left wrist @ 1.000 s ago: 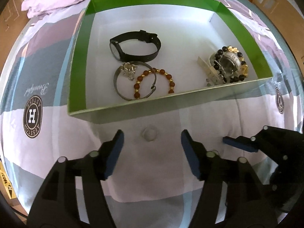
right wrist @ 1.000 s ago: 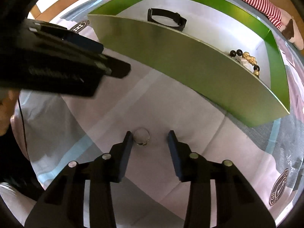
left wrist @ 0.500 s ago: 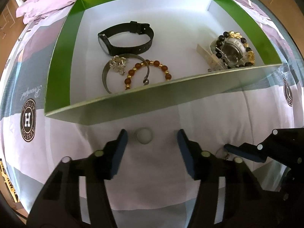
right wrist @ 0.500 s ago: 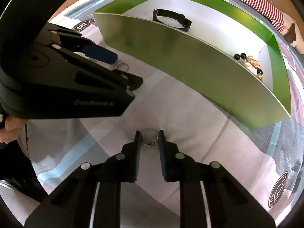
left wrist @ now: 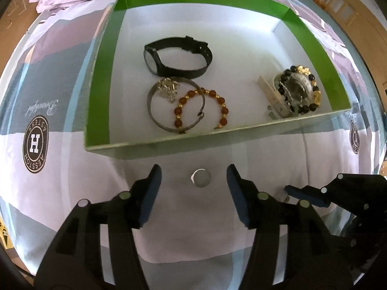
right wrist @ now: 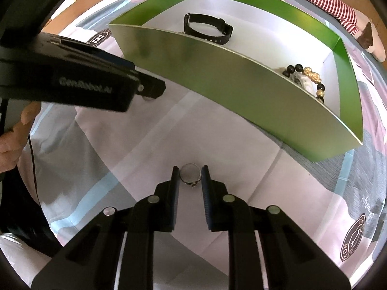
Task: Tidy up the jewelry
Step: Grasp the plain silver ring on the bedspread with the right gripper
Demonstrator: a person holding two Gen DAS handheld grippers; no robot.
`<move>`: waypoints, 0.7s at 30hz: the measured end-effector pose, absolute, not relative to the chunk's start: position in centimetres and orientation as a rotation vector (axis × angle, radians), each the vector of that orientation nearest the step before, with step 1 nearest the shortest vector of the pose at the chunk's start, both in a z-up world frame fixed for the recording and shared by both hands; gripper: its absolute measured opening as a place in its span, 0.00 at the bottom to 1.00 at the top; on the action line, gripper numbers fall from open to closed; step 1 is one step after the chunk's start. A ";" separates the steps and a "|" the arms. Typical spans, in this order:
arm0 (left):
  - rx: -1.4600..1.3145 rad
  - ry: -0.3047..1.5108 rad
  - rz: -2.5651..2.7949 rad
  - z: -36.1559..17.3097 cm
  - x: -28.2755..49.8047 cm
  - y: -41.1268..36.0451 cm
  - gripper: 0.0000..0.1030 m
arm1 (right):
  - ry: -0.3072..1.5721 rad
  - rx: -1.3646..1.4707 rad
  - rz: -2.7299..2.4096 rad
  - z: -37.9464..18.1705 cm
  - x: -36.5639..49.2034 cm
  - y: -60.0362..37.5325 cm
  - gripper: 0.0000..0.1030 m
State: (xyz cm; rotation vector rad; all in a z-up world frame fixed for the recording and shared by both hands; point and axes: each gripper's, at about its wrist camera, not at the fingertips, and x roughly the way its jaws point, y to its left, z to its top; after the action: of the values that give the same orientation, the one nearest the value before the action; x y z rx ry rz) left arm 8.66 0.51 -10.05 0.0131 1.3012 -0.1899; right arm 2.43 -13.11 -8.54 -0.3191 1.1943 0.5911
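**On the Bedspread: Two Rings Outside the Box**

Across the patchwork bedspread [left wrist: 60, 77], from left to right, lie one logo roundel, one shallow green box [left wrist: 101, 77] with a white floor, and two loose rings in front of it. Inside the box, counted from the left: one black strap watch [left wrist: 177, 59], one grey metal bangle [left wrist: 154, 111] with a sparkly cluster on its rim, one open amber-and-gold bead bracelet [left wrist: 200, 108], overlapping the bangle, and, well apart at the right wall, one black-and-gold bead bracelet [left wrist: 300, 89] resting on a pale clear object.

The left gripper [left wrist: 193, 181] is angled down at the cloth, blue-padded fingers spread wide, with a plain round ring [left wrist: 200, 178] lying flat between them, untouched. A person's hand [right wrist: 14, 135] shows at its handle.

The right gripper [right wrist: 190, 176] points at the box's near wall, fingers drawn in against both sides of a thin silvery ring [right wrist: 190, 176] with a small ornament, pinching it on the fabric.
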 end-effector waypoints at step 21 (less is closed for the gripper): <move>0.059 1.276 -0.189 -9.1 8.0 -0.8 0.18 | 1.186 -0.306 0.573 -8.6 2.3 -13.4 0.18</move>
State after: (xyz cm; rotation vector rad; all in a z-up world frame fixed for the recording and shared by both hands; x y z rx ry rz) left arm 8.02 -0.81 -9.08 0.0593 1.2756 -0.1894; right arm 2.25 -13.44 -8.56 -0.3062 1.1856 0.5729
